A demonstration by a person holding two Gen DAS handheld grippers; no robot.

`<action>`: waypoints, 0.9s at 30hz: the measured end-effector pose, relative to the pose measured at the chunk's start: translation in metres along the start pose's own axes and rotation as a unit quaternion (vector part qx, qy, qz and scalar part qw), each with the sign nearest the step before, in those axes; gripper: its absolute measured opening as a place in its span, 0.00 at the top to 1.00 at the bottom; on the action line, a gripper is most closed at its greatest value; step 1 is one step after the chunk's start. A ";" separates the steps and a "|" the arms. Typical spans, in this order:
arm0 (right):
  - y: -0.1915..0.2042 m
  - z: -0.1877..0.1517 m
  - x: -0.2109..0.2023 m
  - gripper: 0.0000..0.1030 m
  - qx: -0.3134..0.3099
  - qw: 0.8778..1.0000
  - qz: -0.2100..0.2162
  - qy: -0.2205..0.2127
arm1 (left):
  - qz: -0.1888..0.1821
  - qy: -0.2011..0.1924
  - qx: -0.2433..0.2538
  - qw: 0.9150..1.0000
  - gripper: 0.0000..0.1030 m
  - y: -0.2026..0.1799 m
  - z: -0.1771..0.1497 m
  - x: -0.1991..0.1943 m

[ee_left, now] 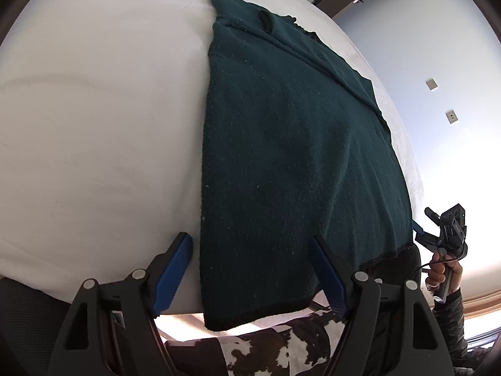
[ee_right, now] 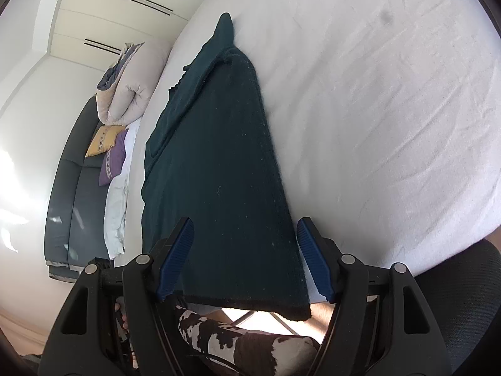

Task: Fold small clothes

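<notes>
Teal fleece garment lies flat on the white bed, its near hem hanging over the edge. Left gripper and right gripper hover there, fingers wide, holding nothing. Pinching only 1 layer could undo the fold.

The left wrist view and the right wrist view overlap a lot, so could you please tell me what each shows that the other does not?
Only the left wrist view shows the right claw held out at the table's side, and two wall plates. Only the right wrist view shows a dark sofa with cushions and a rolled duvet. Both show the dark green garment lying on the white table, its hem hanging over the near edge.
</notes>
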State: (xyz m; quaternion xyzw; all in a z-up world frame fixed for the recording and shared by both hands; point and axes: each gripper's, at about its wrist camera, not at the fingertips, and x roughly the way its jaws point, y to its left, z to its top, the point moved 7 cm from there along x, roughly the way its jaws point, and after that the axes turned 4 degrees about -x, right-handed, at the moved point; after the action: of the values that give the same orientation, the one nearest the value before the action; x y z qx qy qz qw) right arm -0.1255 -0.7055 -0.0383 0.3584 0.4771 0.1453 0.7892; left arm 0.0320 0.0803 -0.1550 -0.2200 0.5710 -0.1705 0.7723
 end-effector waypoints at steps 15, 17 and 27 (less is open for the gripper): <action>-0.009 -0.007 -0.017 0.35 0.003 1.000 -0.007 0.018 | -0.044 0.025 -0.058 0.997 0.74 0.014 -0.006 0.003; -0.011 -0.007 -0.019 0.35 0.004 1.000 -0.008 0.020 | -0.046 0.026 -0.059 0.997 0.77 0.013 -0.008 0.004; -0.015 -0.015 -0.017 0.35 -0.020 0.997 -0.038 0.062 | -0.039 0.026 -0.061 0.997 0.95 0.007 -0.012 0.009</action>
State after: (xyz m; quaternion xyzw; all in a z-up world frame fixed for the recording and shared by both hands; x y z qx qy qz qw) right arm -0.1485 -0.7196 -0.0420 0.3147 0.5357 0.1464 0.7698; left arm 0.0234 0.0801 -0.1695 -0.2846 0.5912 -0.1710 0.7350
